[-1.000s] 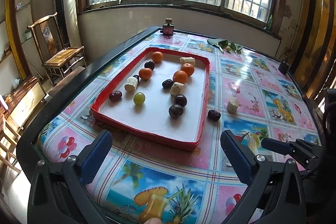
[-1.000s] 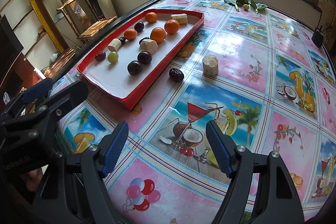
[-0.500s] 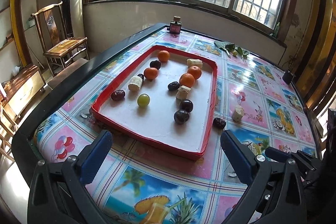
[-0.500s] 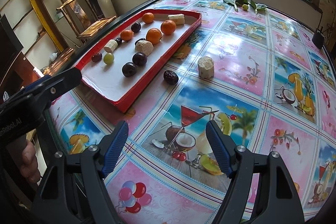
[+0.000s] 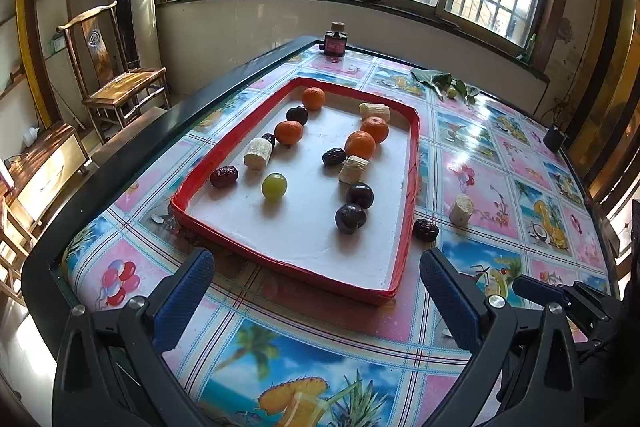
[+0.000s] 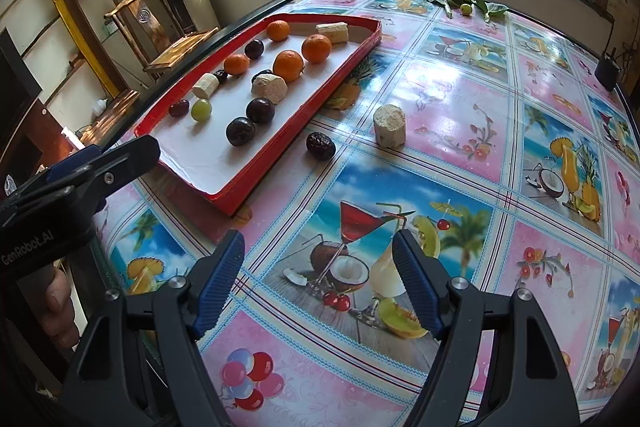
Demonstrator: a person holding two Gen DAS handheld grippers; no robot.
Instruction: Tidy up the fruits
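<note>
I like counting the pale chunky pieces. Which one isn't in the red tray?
The pale chunk standing upright on the tablecloth, beside the dark date. The other three pale pieces lie inside the red tray.

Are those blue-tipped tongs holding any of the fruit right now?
No. Both the left tongs and the right tongs are open and empty above the table.
</note>
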